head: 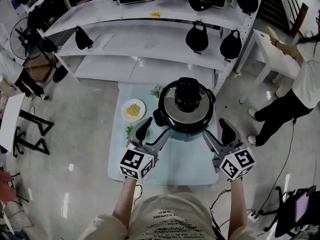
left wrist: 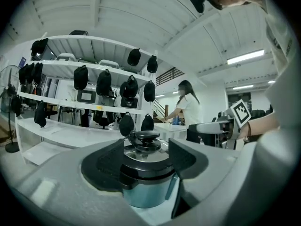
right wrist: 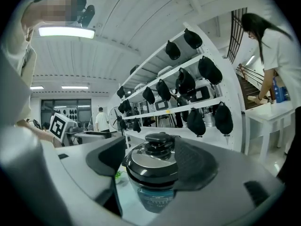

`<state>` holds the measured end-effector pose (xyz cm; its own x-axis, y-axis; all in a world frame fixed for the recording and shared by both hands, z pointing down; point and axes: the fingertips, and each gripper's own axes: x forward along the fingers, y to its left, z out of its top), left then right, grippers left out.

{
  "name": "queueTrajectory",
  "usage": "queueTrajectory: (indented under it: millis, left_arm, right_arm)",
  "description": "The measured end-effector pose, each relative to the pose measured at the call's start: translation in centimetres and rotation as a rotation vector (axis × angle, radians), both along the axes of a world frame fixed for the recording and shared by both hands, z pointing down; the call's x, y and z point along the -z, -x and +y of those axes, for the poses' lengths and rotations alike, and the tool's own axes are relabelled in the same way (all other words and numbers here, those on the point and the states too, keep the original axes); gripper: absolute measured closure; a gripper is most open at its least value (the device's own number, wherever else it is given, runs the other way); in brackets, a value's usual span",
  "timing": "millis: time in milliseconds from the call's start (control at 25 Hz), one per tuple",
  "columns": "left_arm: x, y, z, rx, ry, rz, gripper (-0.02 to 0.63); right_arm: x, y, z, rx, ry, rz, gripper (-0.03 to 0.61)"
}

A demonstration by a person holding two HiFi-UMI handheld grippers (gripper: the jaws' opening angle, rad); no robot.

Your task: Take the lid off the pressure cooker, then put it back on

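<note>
The pressure cooker (head: 186, 115) stands on a pale blue table (head: 170, 166), and its steel lid (head: 175, 109) with a black knob (head: 187, 93) is seated on the pot. My left gripper (head: 153, 132) is open just short of the cooker's near left side. Just short of its near right side, my right gripper (head: 216, 133) is also open. In the left gripper view the lidded cooker (left wrist: 146, 192) shows beyond the open left gripper (left wrist: 145, 163). The right gripper view frames the same cooker (right wrist: 154, 194) beyond the open right gripper (right wrist: 151, 163). I cannot tell whether either gripper touches the pot.
A white plate of yellow food (head: 133, 109) sits left of the cooker, with green sprigs (head: 156, 90) behind it. White shelving with black bags (head: 197, 38) runs along the back. A person (head: 300, 86) stands at a white table on the right. A fan (head: 20, 34) is far left.
</note>
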<state>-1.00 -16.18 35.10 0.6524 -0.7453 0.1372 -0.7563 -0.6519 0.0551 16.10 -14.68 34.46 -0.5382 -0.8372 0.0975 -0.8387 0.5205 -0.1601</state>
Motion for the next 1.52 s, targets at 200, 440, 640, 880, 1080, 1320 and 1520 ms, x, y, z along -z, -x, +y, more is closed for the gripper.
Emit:
queueTrajectory:
  millis: [200,440,640,880,1080,1320,1520]
  left_arm:
    - [-0.4,-1.5,-3.2,-0.050,0.001,-0.033,0.331]
    - [-0.6,-3.5,-6.9,-0.186,-0.014,-0.110,0.330]
    - [-1.6,-5.2,-9.4,-0.304,-0.008,-0.204,0.319]
    - [-3.1,-7.6,-10.9,-0.463,0.001,-0.344,0.308]
    - [-4.1,-9.0,-11.3,-0.604,0.032,-0.400,0.304]
    - [-4.5,-10.1,-11.8,-0.708,0.024,-0.445,0.305]
    - [-4.5,-10.4,-11.7,-0.787,0.024,-0.453,0.305]
  right_arm:
    - [-0.3,0.2,-3.6,0.077,0.000,0.039,0.270]
    - [-0.8,1.1,-7.4,0.214,-0.002,0.108,0.268]
    - [-1.3,1.8,-9.8,0.344,0.009,0.153,0.267]
    - [-2.4,2.9,-11.4,0.520,0.049,0.217,0.253]
    - [-3.4,4.5,-12.1,0.652,0.077,0.291,0.248]
    - [-4.2,5.6,-12.8,0.725,0.098,0.331,0.249]
    - [-4.7,6.0,-13.1,0.748,0.116,0.372,0.250]
